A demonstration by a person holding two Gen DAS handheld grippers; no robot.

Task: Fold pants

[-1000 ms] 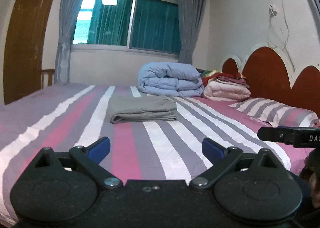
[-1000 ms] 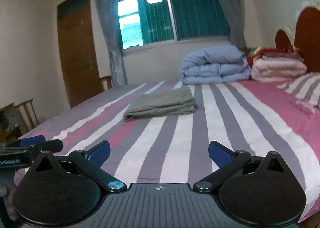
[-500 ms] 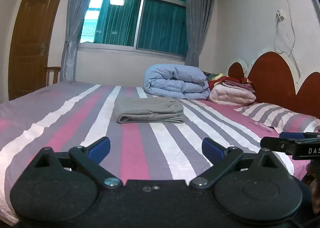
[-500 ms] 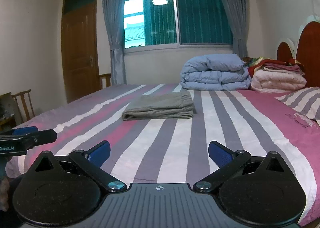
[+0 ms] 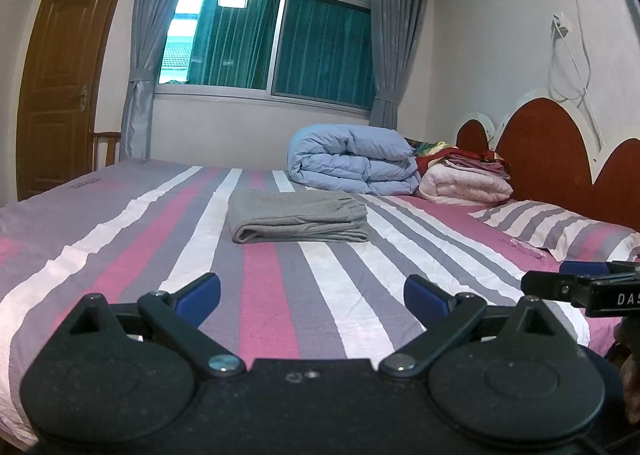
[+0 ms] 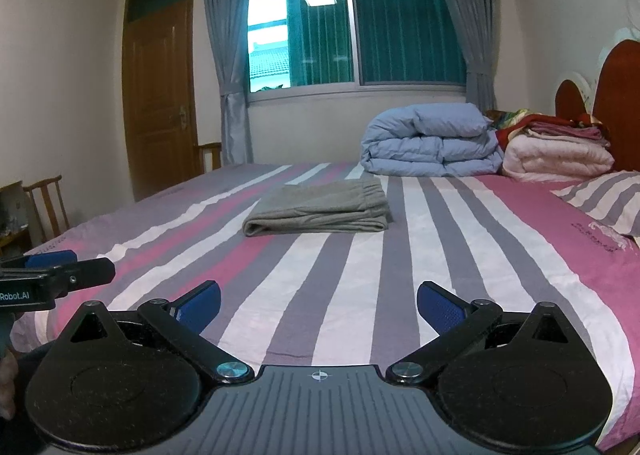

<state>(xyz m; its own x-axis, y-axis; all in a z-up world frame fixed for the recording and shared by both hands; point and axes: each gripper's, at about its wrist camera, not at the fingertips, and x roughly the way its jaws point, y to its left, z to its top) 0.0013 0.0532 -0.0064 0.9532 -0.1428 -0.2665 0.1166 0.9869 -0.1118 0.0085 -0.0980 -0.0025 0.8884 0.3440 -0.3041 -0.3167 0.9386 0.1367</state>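
The grey pants [image 5: 298, 221] lie folded in a flat rectangle on the striped bed [image 5: 120, 255], well ahead of both grippers. They also show in the right wrist view [image 6: 320, 207]. My left gripper [image 5: 312, 297] is open and empty, held over the near edge of the bed. My right gripper [image 6: 318, 305] is open and empty too, level with the left. Each gripper shows at the edge of the other's view: the right one [image 5: 584, 287] and the left one [image 6: 52, 275].
A folded blue duvet [image 5: 352, 163] and a stack of pink and red blankets [image 5: 464, 179] sit at the far side by the red headboard [image 5: 544, 151]. A striped pillow [image 5: 552, 223] lies at the right. Wooden chairs [image 6: 44, 203] and a door [image 6: 160, 95] stand at the left.
Both grippers have pulled back and tilted up a little, so the pants and bed sit lower in view. The pants have not moved. Both jaws stay open.
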